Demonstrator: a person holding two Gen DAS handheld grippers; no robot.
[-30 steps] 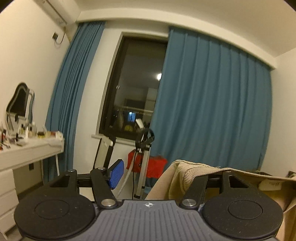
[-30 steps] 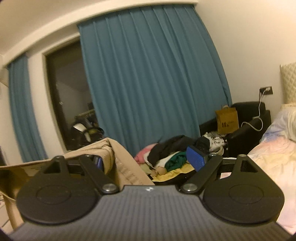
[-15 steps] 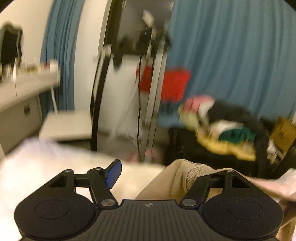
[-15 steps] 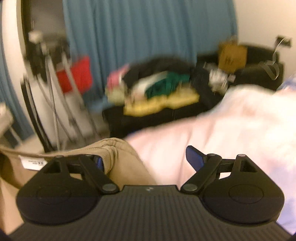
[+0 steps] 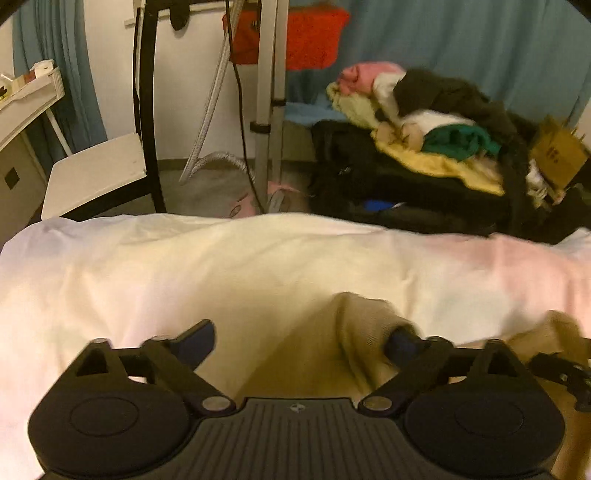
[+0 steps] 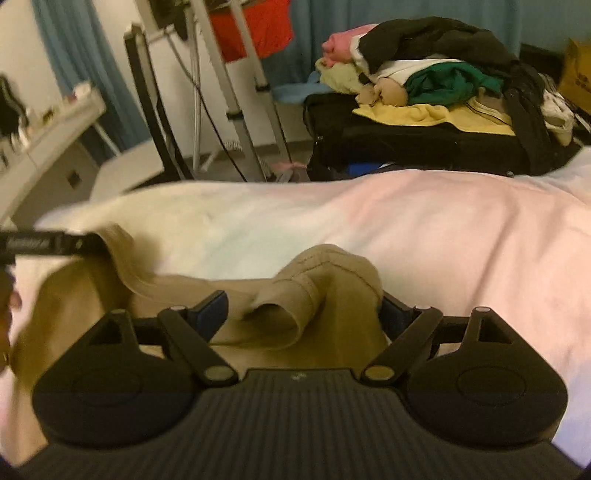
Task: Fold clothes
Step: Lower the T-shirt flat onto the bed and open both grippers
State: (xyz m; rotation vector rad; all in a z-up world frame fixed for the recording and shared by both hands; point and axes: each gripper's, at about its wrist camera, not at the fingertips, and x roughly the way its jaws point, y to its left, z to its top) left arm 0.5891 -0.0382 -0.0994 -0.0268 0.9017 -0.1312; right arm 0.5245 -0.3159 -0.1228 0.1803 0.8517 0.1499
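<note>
A tan garment (image 6: 325, 273) with ribbed edges lies on the pale bed cover (image 6: 461, 229). My right gripper (image 6: 304, 314) is open, and a bunched ribbed edge of the garment sits between its wide-apart fingers. My left gripper (image 5: 301, 341) is open too; the garment's other ribbed edge (image 5: 364, 328) drapes against its right finger (image 5: 400, 341), while its left finger (image 5: 195, 341) is bare over the cover. The left gripper also shows at the left edge of the right wrist view (image 6: 44, 245), with the garment hanging from it.
Beyond the bed's far edge stands a black suitcase (image 5: 406, 188) piled with mixed clothes (image 5: 424, 110). A metal stand with cables (image 5: 266, 92), a red bag (image 5: 295, 33), a white chair (image 5: 96, 173) and a white dresser (image 6: 48, 140) stand at the left. Blue curtains hang behind.
Both grippers have swung down from the raised position facing the curtains to low over the bed, carrying the tan garment onto the cover. The garment edges now lie loose between wide-open jaws.
</note>
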